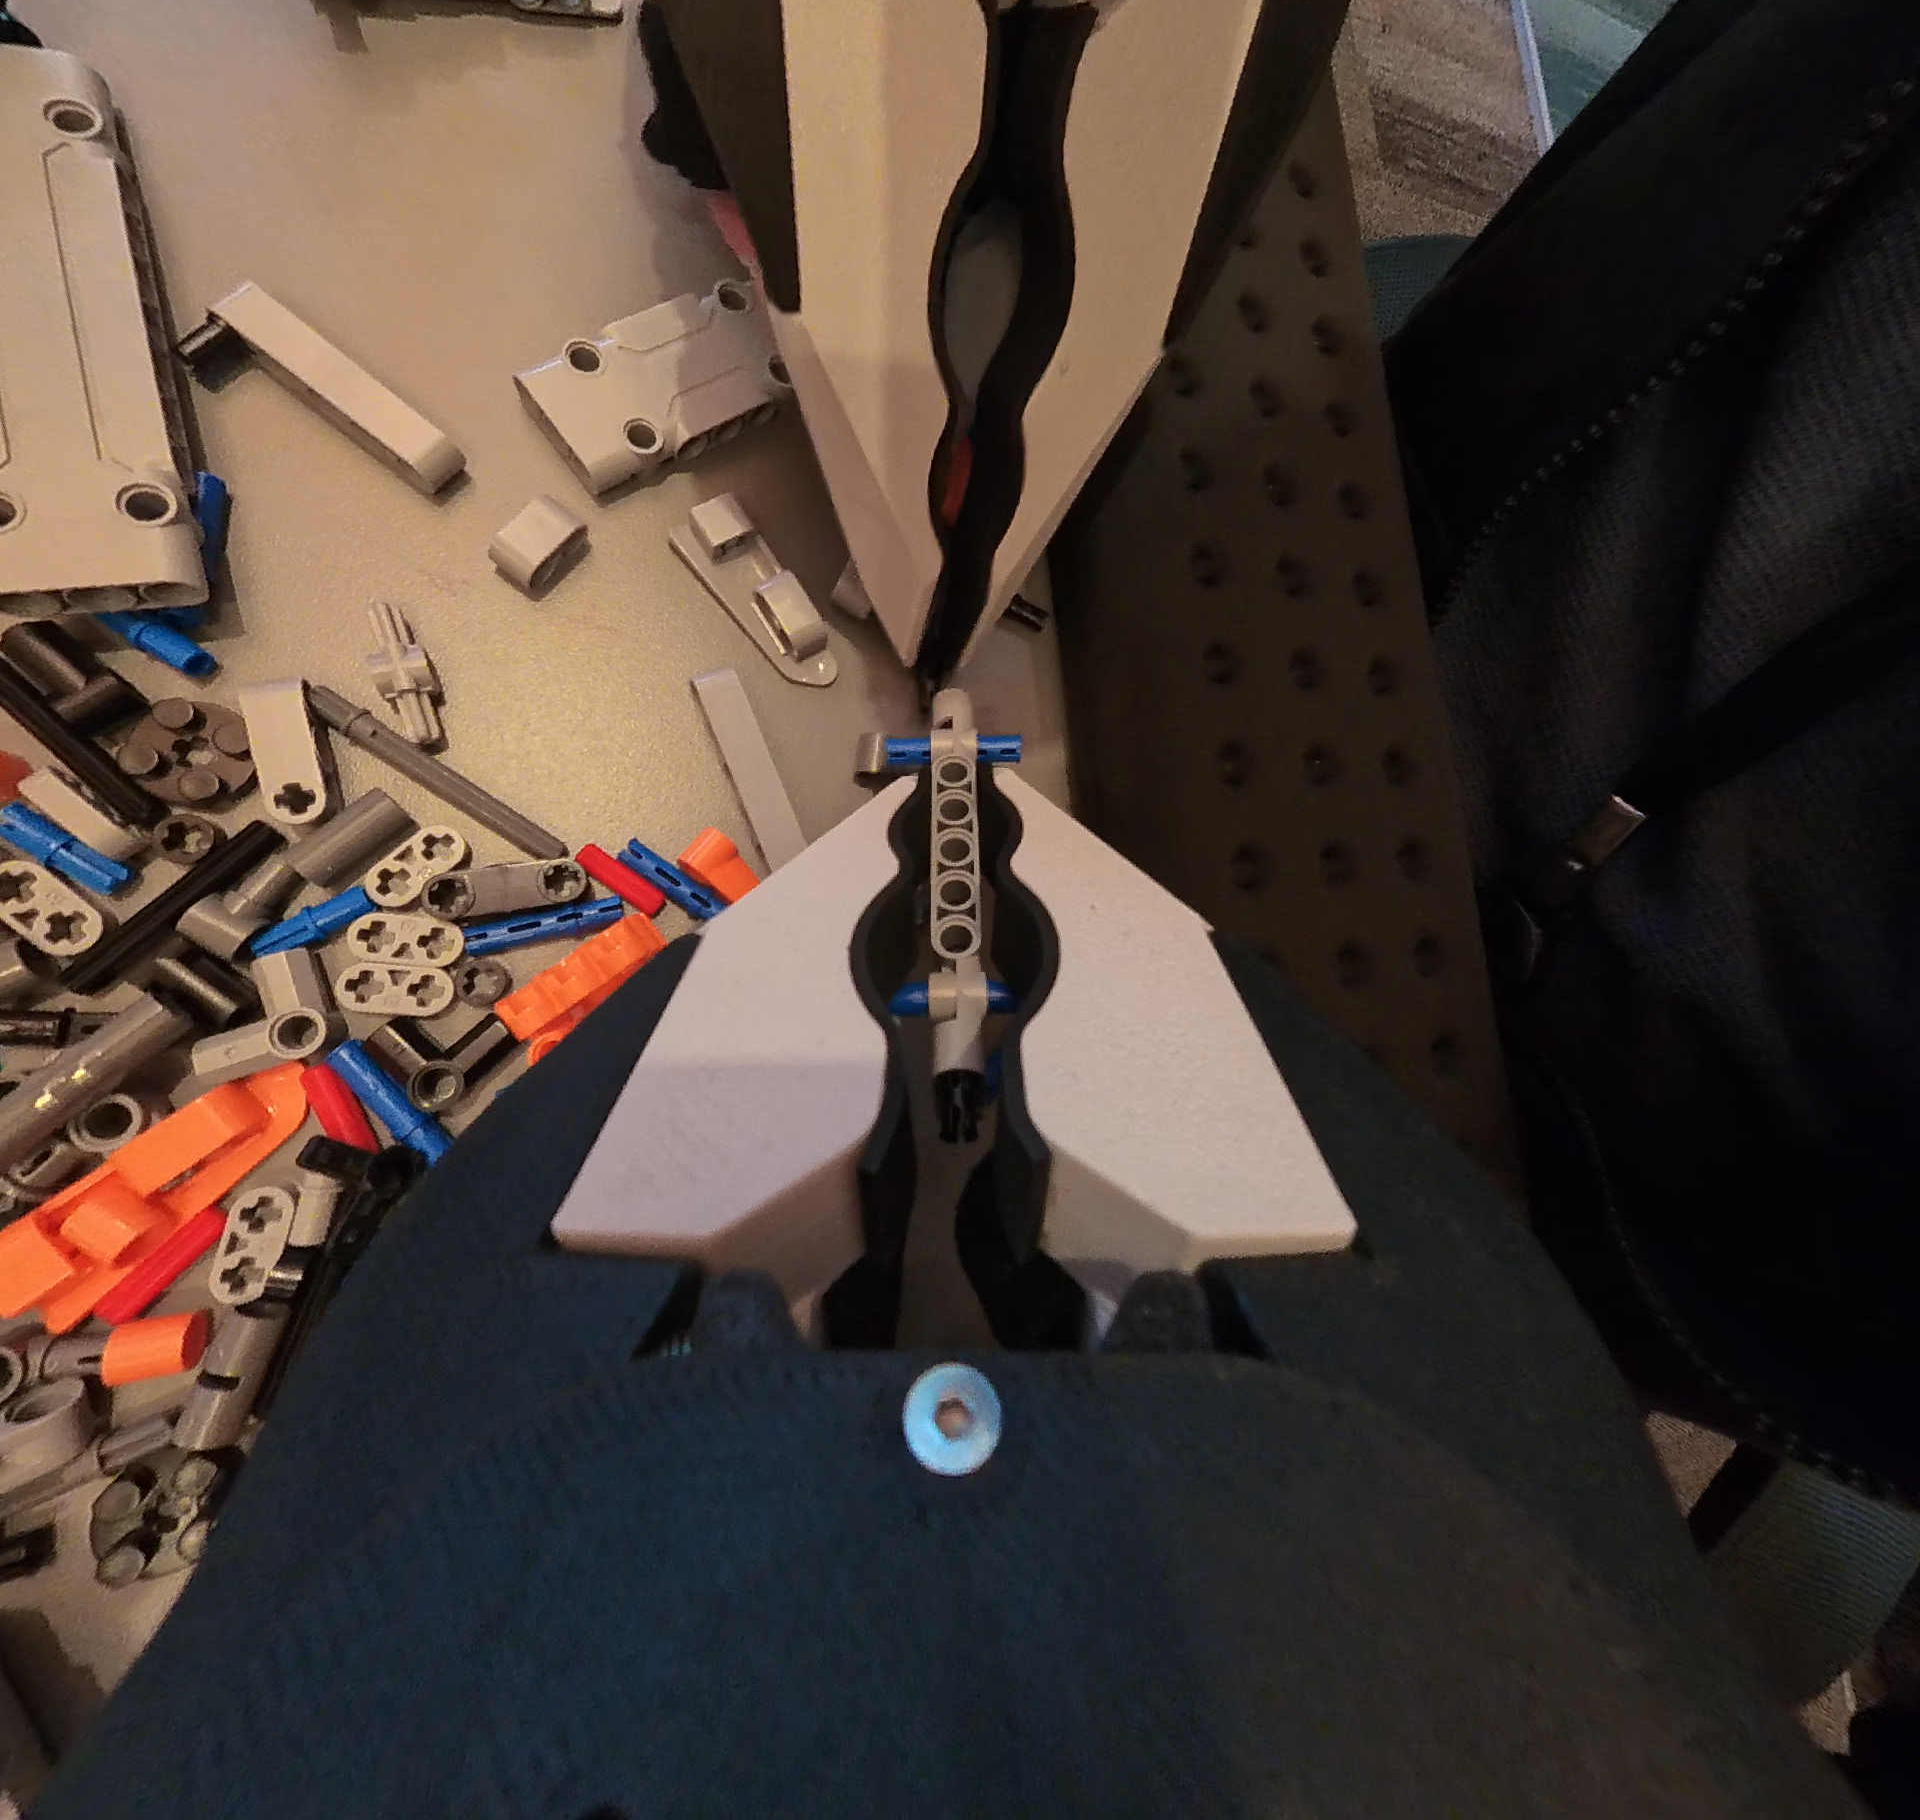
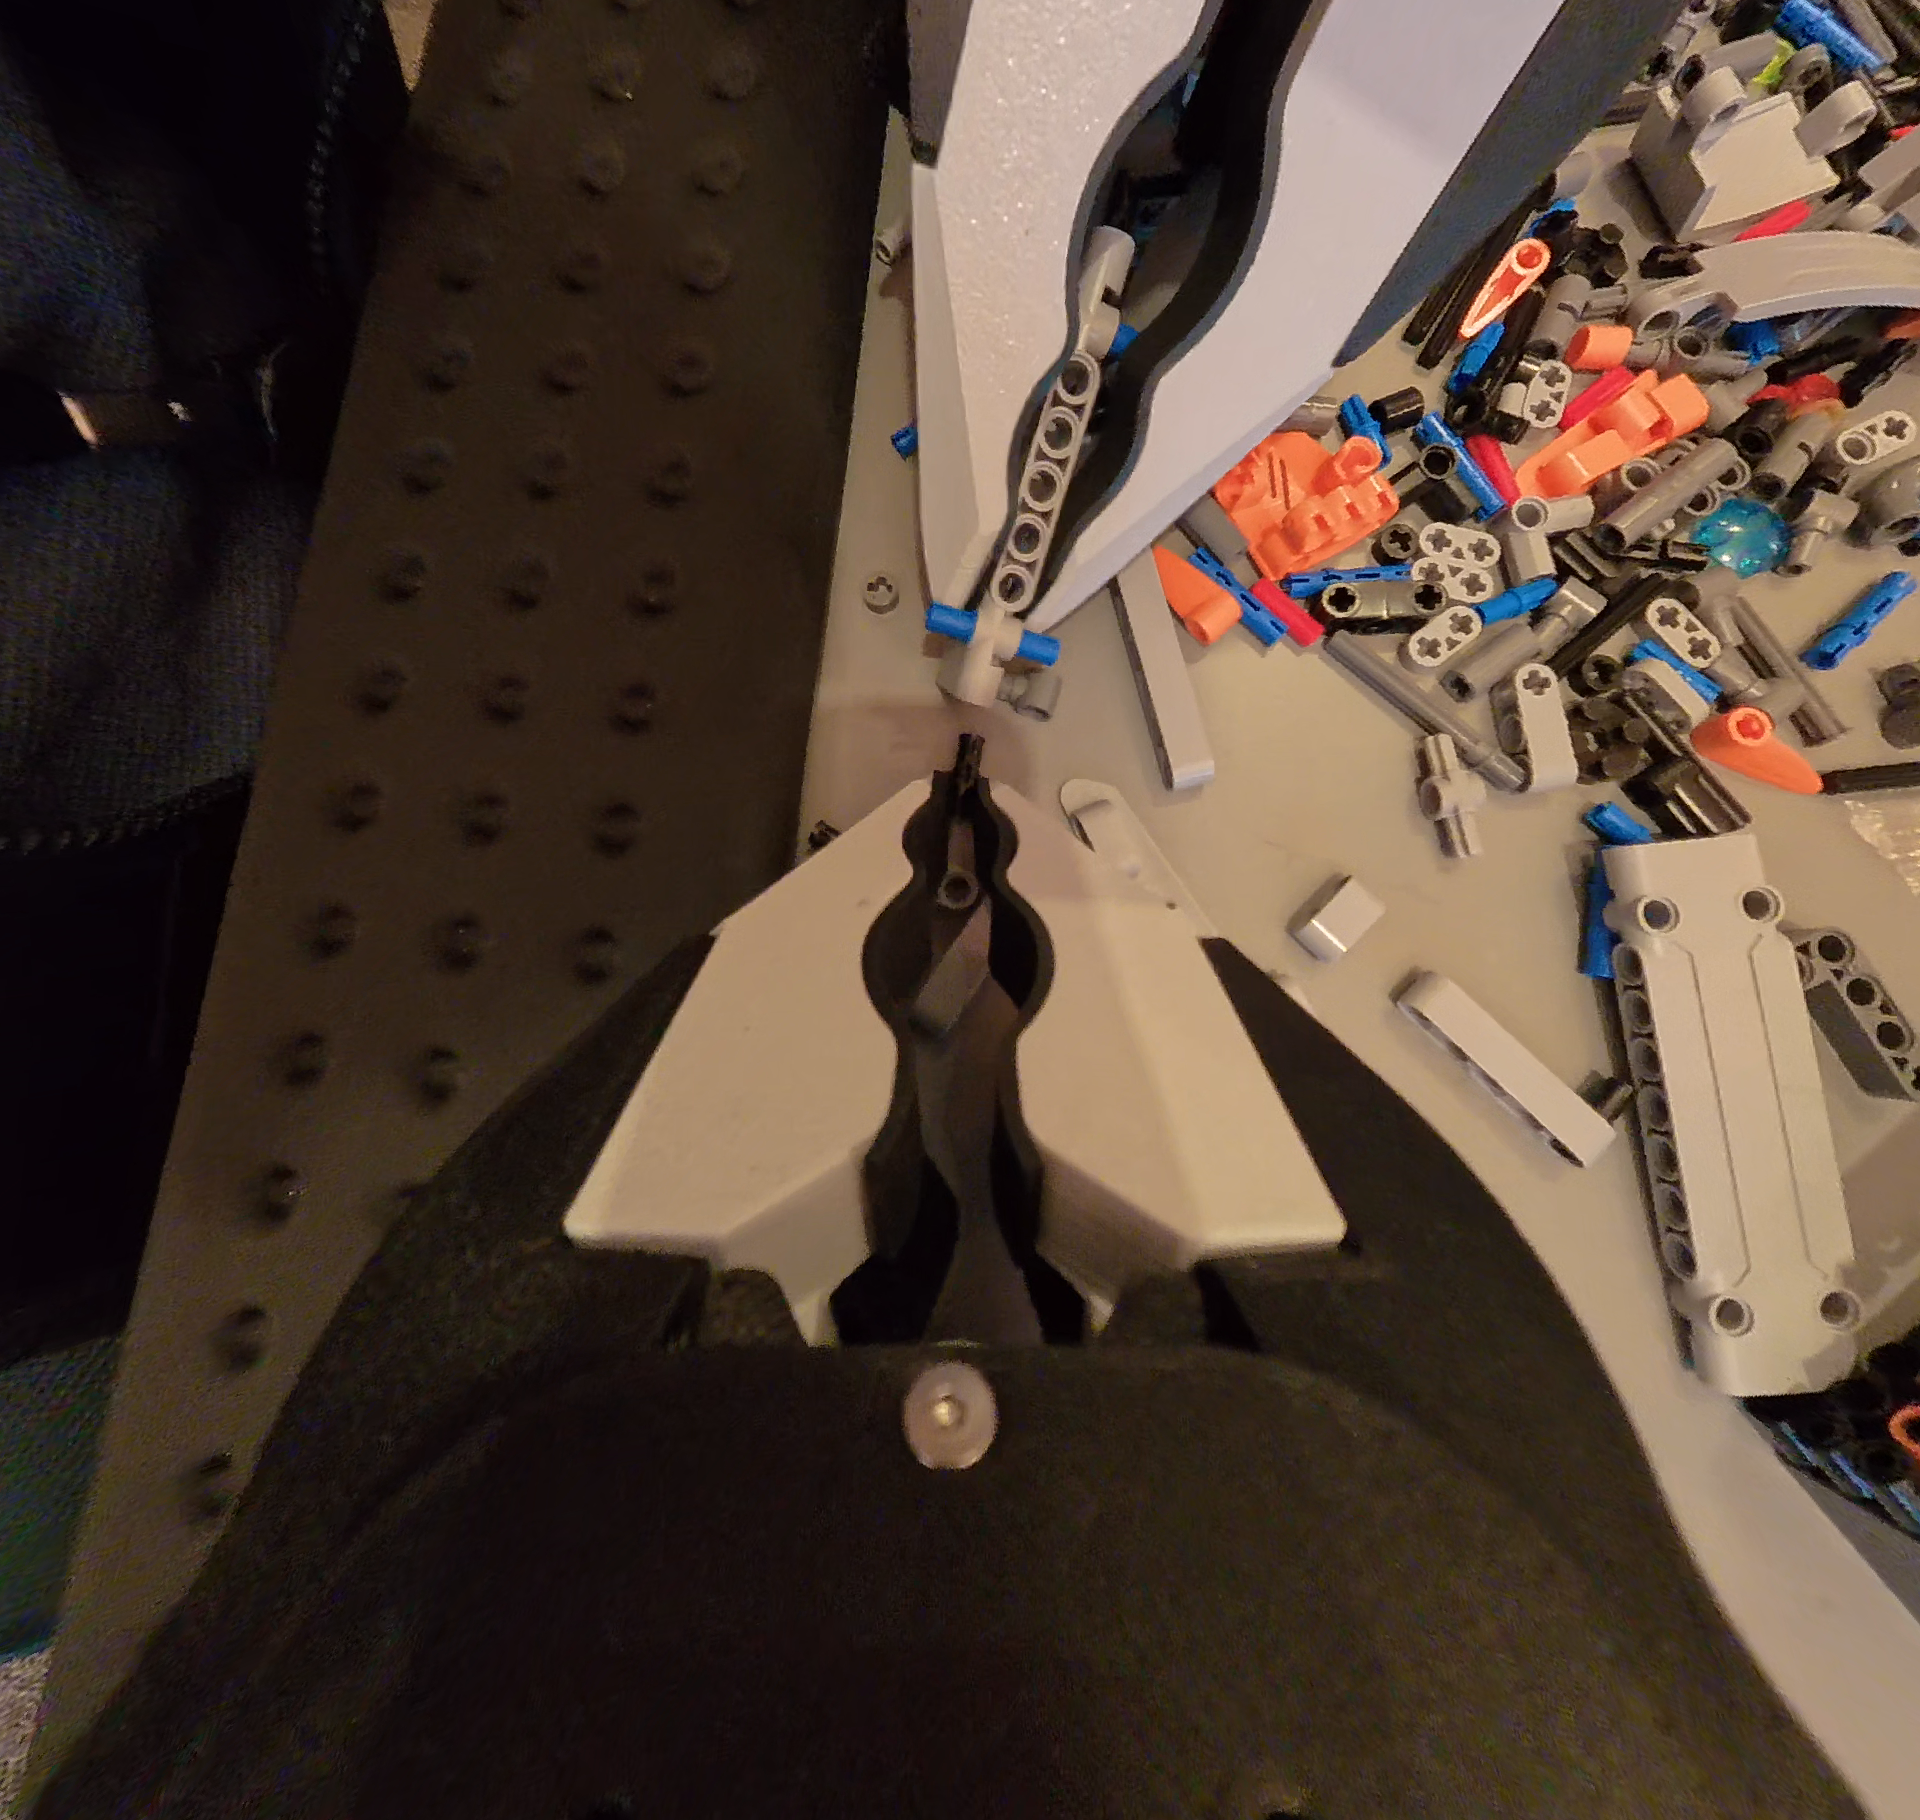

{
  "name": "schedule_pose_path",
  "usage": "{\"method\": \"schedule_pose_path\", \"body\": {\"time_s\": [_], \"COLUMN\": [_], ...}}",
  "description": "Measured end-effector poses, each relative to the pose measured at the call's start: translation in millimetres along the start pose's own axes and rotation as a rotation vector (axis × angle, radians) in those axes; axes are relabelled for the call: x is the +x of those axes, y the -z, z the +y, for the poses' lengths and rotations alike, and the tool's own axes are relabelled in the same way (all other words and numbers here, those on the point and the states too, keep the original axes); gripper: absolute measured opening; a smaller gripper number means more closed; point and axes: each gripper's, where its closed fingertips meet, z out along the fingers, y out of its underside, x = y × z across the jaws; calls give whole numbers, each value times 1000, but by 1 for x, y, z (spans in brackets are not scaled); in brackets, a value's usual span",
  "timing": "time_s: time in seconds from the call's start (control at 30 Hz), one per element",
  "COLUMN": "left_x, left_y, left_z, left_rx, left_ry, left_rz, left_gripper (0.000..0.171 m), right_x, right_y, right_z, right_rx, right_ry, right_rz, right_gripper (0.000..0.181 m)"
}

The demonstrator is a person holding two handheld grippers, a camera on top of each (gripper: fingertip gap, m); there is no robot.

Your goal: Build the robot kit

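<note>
Presently, the two tools meet tip to tip above the near edge of the bench [image 2: 1299,814]. The left hand-held gripper [image 1: 951,794] is closed down on a light grey holed beam [image 1: 958,856], which lies lengthwise in the channel between its fingers. The beam's far end juts out past the fingertips. A blue pin [image 1: 951,744] crosses that end, and a grey connector [image 2: 977,674] sits on it. A second blue pin crosses the near end, deep between the fingers.

The right hand-held gripper [image 2: 966,783] is likewise nearly shut and pinches a small black pin [image 2: 969,757] that pokes out beyond its tips. A grey piece [image 2: 951,981] sits farther back between its fingers; what it is I cannot tell. The black pin points straight at the grey connector and is just beside it, with a sliver of bench showing between them in the right wrist view.

Both tools are held low and nearly in one line, facing each other. A pile of loose parts [image 1: 312,939] in grey, black, blue, red and orange lies on the bench to one side. A dark studded strip [image 1: 1278,627] runs along the bench's edge on the other side, with dark clothing [image 1: 1662,627] beyond it.
</note>
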Motion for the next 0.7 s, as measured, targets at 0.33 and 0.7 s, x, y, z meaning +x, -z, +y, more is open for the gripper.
{"method": "schedule_pose_path", "body": {"time_s": [0.33,0.7], "left_x": [-4,-8], "left_y": [0,19], "left_z": [-3,-27], "left_rx": [27,220], "left_ry": [11,63], "left_rz": [-17,20], "left_gripper": [5,4], "right_x": [4,16], "right_y": [11,35], "right_z": [-11,-28], "right_rx": [81,231], "right_ry": [-67,-86], "right_rz": [-12,30], "right_gripper": [1,0]}}
